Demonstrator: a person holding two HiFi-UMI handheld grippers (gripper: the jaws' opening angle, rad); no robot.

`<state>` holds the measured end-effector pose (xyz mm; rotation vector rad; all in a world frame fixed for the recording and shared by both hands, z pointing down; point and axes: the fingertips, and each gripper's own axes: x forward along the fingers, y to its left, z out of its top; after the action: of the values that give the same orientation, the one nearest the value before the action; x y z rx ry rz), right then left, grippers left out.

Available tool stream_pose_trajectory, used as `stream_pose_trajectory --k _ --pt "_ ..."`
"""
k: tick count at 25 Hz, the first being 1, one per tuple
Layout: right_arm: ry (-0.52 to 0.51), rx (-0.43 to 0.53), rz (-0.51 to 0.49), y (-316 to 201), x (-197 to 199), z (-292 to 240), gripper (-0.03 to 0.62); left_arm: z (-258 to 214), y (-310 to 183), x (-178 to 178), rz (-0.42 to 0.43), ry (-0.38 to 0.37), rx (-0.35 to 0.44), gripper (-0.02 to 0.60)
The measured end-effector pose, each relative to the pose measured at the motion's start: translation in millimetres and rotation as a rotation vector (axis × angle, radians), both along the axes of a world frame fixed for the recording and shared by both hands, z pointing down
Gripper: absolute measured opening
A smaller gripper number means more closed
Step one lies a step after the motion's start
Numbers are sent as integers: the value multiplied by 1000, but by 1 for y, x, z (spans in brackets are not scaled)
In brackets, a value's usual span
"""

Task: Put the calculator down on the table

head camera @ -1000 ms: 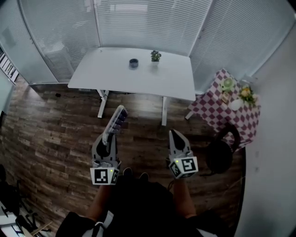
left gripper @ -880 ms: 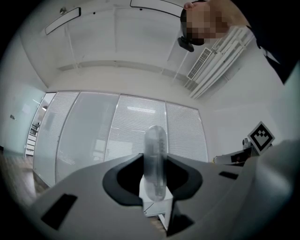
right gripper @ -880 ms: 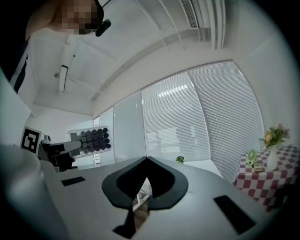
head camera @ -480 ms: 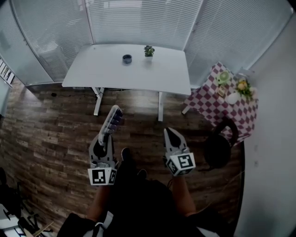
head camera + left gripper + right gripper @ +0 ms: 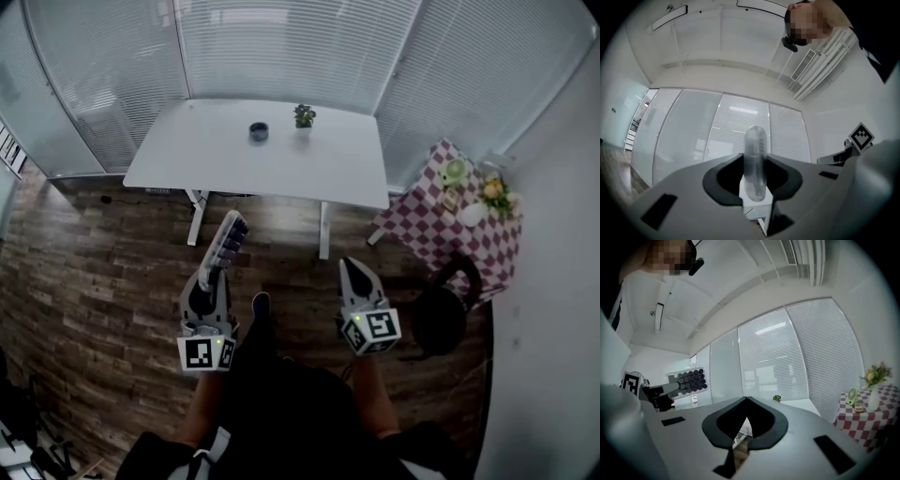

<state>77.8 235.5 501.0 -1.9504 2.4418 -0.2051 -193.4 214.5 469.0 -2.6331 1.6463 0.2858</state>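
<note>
My left gripper (image 5: 214,272) is shut on the calculator (image 5: 229,241), a slim pale slab with dark round keys that sticks out ahead of the jaws, edge up, over the wooden floor. In the left gripper view the calculator (image 5: 755,163) stands clamped on edge between the two dark pads. From the right gripper view its key side (image 5: 688,381) shows at the left. My right gripper (image 5: 352,272) is shut with nothing in it; its jaw tips meet at a point (image 5: 746,398). The white table (image 5: 187,155) stands ahead, well beyond both grippers.
On the table sit a small dark bowl (image 5: 259,131) and a little potted plant (image 5: 303,116). A small table with a red checked cloth (image 5: 441,225) holds a fan and flowers at the right. A dark bag (image 5: 446,309) lies on the floor near my right gripper. Blinds line the far wall.
Both grippers with the calculator have come a little closer to the table. The grip on the calculator is unchanged.
</note>
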Motion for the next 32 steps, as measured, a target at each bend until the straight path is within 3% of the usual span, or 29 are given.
stream_pose_trajectory --k 11,17,32 --pt "20 -22 1 -70 18 10 6 8 -69 19 17 -6 -16 101" --pt "48 -14 54 -107 36 7 6 14 -111 29 22 -8 -46 101" --pt "63 -37 114 -225 42 -3 6 -4 -243 50 115 -11 -41 101"
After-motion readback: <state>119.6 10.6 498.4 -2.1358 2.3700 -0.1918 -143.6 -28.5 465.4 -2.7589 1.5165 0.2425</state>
